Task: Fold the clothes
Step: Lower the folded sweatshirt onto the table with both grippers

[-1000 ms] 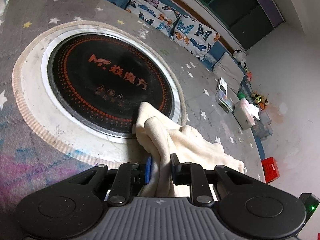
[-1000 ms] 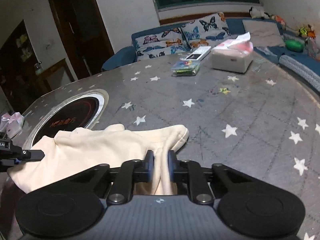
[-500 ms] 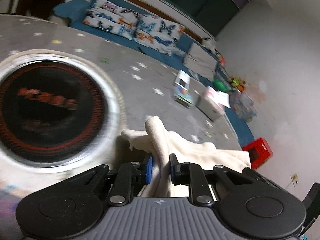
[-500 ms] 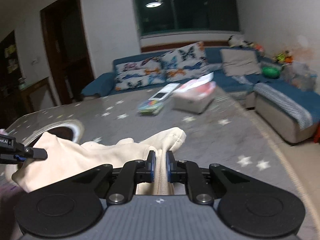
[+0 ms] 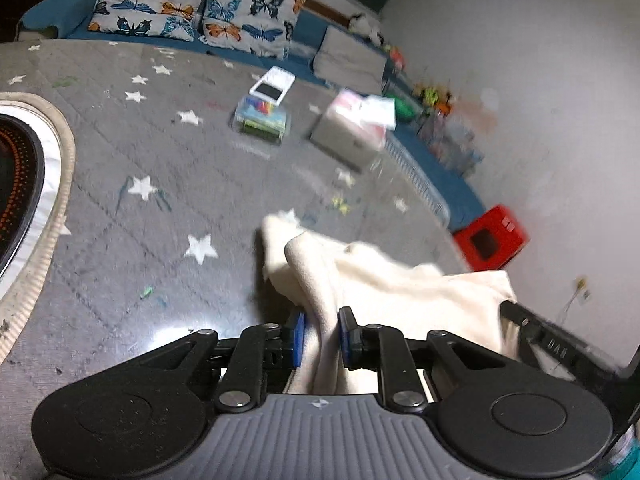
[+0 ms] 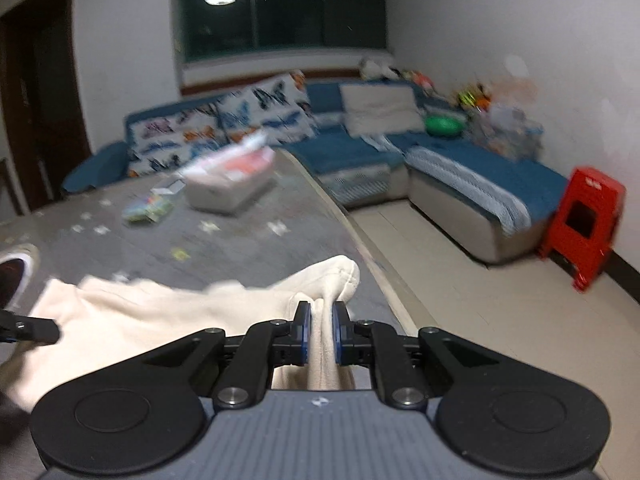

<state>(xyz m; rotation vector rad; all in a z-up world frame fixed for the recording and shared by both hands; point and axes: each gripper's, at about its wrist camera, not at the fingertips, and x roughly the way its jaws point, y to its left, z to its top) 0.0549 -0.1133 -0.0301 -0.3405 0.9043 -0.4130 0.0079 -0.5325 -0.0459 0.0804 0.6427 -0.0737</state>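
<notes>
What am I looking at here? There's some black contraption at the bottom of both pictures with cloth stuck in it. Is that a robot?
Not a robot: a person holds a hand-held clamp in each hand, and each clamp carries a camera looking forward along its two fingers. One picture comes from the left gripper, the other from the right gripper. Both are pinching the same cream garment, each at a different part, with cloth between the blue pads; the left one's fingers have just eased open slightly, but cloth is still between them. The garment lies over a grey star-patterned table cover. Further back on it sit a white tissue box, a small packet and a round black hotplate at the left edge. A blue sofa stands behind.
</notes>
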